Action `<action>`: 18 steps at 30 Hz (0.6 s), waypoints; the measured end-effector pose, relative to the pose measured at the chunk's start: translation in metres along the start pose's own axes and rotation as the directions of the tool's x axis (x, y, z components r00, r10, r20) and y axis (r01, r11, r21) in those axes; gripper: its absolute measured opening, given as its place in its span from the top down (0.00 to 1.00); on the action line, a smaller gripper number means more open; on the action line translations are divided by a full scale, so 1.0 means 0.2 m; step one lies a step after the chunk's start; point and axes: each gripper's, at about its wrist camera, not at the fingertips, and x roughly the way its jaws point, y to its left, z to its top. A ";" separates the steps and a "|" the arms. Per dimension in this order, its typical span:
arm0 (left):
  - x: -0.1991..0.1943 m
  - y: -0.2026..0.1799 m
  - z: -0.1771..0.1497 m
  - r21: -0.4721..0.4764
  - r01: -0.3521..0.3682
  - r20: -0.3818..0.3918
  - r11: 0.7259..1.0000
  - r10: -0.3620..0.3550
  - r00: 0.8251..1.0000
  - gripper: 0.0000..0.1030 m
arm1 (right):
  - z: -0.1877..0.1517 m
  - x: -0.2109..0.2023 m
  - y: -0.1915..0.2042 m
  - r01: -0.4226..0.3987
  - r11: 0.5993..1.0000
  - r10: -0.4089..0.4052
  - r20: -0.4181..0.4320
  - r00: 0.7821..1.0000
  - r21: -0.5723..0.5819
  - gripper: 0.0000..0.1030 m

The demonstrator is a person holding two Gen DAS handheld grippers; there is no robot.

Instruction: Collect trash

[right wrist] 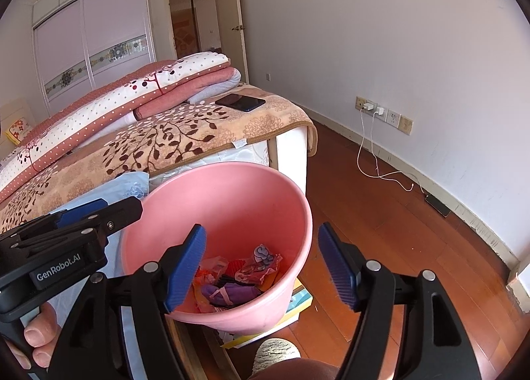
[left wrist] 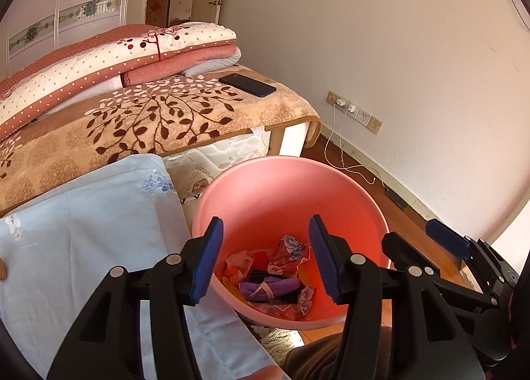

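Two hand-held grippers, left [left wrist: 265,261] and right [right wrist: 261,267], jaws apart, empty; purple wrapper [left wrist: 270,287] lies crosswise in pink bin [left wrist: 298,181].

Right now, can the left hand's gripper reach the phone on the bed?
Probably yes. The left gripper is open and empty over the pink bin, and nothing stands between it and the phone beyond.

the bin [left wrist: 347,188] stands on the floor [right wrist: 397,214] just right of the bed [left wrist: 165,121]; wrappers [left wrist: 275,274] lie in it (at the bottom). a phone [left wrist: 246,84] lies on the bed's far corner, folded quilts [left wrist: 116,55] left of it.
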 end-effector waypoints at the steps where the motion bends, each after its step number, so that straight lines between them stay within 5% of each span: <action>1: -0.01 0.00 0.00 0.003 -0.001 0.006 1.000 0.001 1.000 0.47 | 0.00 -0.01 0.00 -0.002 1.000 0.002 0.002 1.000 -0.002 0.33; 18: -0.19 -0.01 -0.02 0.014 -0.016 0.096 1.000 0.014 0.995 0.47 | -0.03 -0.15 0.07 0.010 1.000 -0.008 0.063 0.998 -0.024 0.31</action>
